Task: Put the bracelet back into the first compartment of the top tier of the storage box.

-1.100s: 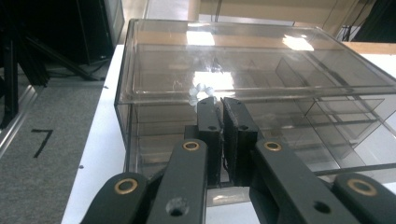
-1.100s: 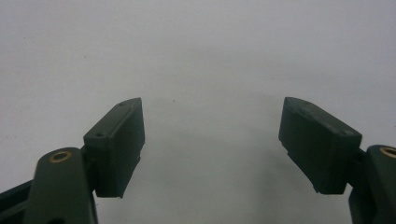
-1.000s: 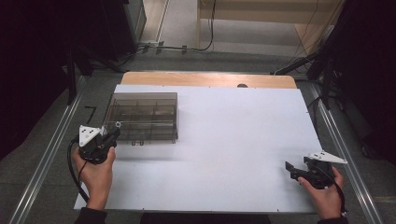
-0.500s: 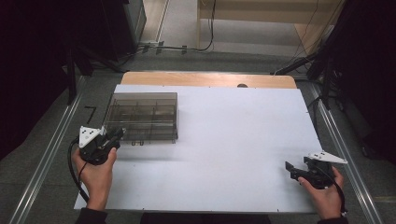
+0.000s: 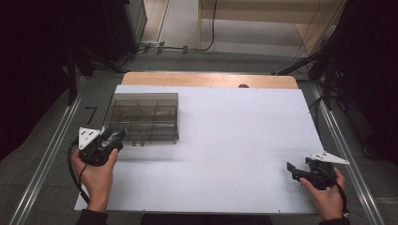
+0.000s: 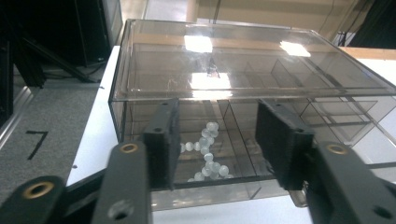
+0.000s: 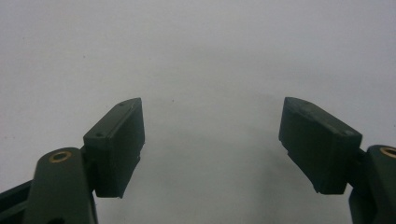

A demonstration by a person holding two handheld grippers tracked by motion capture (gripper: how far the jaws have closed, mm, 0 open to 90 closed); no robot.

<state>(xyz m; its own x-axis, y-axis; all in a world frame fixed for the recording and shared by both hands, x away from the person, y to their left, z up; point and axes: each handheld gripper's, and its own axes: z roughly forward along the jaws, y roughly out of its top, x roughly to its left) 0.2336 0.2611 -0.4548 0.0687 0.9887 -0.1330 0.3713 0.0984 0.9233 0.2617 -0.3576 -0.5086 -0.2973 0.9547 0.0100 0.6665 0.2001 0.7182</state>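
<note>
A clear plastic compartment box (image 5: 144, 117) with its lid down lies on the far left part of the white table (image 5: 234, 140), its long side running left to right. The left gripper (image 5: 114, 139) sits just near of the box's near left corner, pointing at its front wall; its jaws have just been opening and stand apart with nothing between them, the box wall (image 6: 215, 135) a little beyond the pads (image 6: 166, 140). Through that wall a cluster of small pale beads (image 6: 208, 156) shows in a near compartment, straight ahead of the gap. The right gripper (image 5: 292, 169) rests at the near right of the table, well apart from the box, jaws spread wide over bare white surface.
</note>
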